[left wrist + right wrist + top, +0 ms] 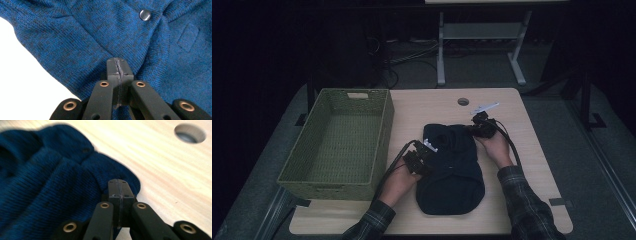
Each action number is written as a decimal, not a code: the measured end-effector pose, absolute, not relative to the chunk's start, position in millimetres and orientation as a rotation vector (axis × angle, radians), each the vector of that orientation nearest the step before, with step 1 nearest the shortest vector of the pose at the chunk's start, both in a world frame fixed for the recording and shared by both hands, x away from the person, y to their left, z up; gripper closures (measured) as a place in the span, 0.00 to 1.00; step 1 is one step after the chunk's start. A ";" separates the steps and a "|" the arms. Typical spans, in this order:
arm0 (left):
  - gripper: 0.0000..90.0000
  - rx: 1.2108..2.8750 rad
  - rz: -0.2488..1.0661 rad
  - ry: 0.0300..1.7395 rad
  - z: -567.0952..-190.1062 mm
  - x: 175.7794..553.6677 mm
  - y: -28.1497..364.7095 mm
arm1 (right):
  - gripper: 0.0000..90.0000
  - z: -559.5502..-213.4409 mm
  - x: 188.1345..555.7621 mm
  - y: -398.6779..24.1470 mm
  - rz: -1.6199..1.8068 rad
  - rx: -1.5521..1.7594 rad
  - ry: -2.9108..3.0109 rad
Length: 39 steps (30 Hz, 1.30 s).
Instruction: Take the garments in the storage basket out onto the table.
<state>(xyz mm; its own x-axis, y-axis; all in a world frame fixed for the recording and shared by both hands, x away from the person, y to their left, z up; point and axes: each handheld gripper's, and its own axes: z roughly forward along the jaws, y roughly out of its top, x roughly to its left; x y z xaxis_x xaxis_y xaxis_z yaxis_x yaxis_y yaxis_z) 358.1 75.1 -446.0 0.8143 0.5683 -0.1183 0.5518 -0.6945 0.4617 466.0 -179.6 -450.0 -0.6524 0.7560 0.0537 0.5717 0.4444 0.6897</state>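
Item: dark blue knit garment (451, 167), lay mid-table on the light wood table (532, 150), roughly folded into a long bundle, far end toward the grommet hole (463, 101), near end rounded toward the person. Green woven basket (339, 140) stood just beside it on the L, nothing seen inside.

L gripper (424, 155): at garment's L edge, about mid-length. Jaws pressed together; in the left gripper view (117, 67) they sat on the knit w/ a fold rising ahead of the tips. Cloth prob. caught between the pads, but the pinch itself could not be made out.

R gripper (482, 127): at far R corner of garment. Jaws also pressed together (118, 188), tips at the cloth's rounded hem, cloth bunched to their L. Same doubt re. an actual pinch.

Step in hand (judged): folding or gathering the garment, basket the likely destination. To do well: take all layers at each hold, not just the top ply; move both hands together so the bundle doesn't skew; keep cloth low over the table; check corners aligned before letting go.

View notes:
- High view: gave overall layout, basket position, both forearms in plaid sleeves; the garment read almost black.
- Left gripper view: true blue colour, knit texture, a metal snap button (145, 15) and a small sewn patch (188, 37).
- Right gripper view: hem edge on bare wood grain, hole (190, 133) close up.
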 end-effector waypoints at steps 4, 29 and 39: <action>1.00 2.511 0.039 0.833 -446.1 358.5 75.8 | 1.00 -462.6 471.1 -176.6 0.914 1.138 2.463; 0.67 2.435 0.072 0.868 -435.4 363.3 87.0 | 0.72 -436.2 437.1 -198.0 1.075 1.130 2.416; 0.97 2.369 0.274 0.935 -422.0 381.1 90.2 | 1.00 -440.4 414.8 -204.1 1.112 1.080 2.450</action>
<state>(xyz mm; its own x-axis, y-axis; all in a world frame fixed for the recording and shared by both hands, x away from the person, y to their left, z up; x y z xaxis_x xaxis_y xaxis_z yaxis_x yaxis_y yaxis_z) 381.1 90.2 -422.0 0.7342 0.6786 -0.0188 0.5615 -0.5914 0.5787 414.8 -204.1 -440.4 -0.6972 0.7125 0.0791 0.5284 0.4363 0.7283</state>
